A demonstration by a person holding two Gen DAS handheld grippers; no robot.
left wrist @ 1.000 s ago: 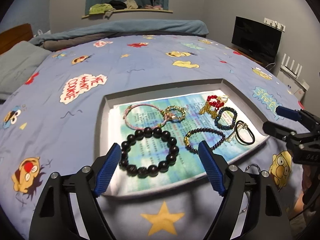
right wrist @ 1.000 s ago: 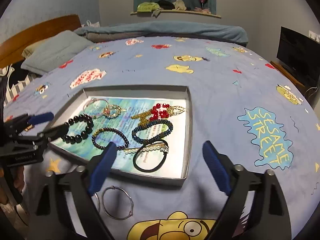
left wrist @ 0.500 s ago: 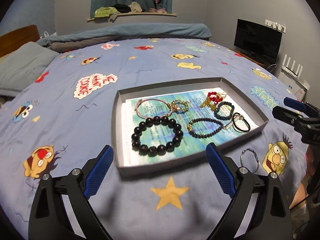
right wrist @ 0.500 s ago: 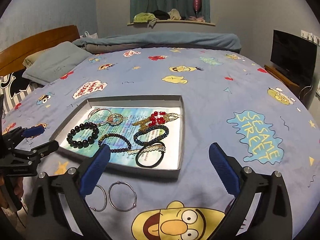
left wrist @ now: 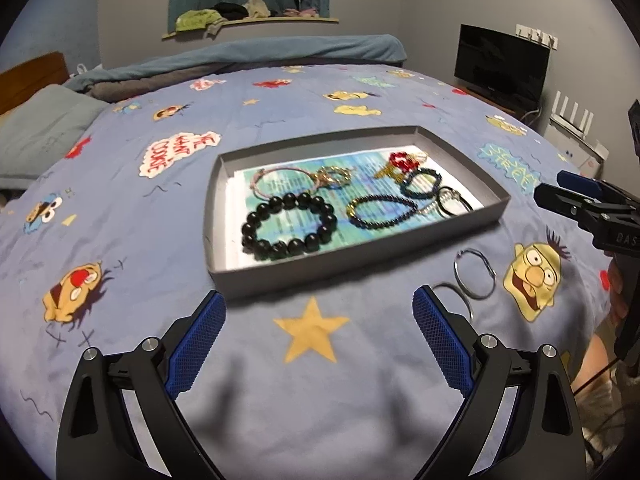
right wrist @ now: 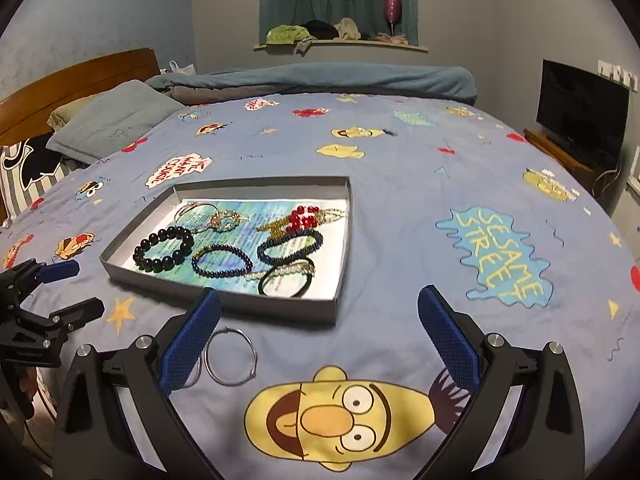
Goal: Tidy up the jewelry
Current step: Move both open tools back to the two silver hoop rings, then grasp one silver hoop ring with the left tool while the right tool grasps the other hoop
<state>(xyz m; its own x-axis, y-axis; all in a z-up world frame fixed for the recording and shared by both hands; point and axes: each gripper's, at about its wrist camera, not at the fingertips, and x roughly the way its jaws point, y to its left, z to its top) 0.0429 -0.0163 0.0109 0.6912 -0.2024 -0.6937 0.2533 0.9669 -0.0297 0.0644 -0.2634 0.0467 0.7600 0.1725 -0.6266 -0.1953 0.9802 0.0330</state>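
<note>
A grey tray lies on the bed and holds several bracelets: a large black bead one, a dark bead one, a red bead piece and a black band. Two silver rings lie on the sheet outside the tray's near edge. My left gripper is open and empty, short of the tray. My right gripper is open and empty, above the sheet near the rings.
The bed has a blue cartoon-print sheet. Pillows and a wooden headboard are at the left. A TV stands by the right wall. A folded blanket lies at the far side.
Both grippers have drawn back and up from the tray. The left one was over the black bead bracelet and is now short of the tray's near edge. The silver rings have come into view.
</note>
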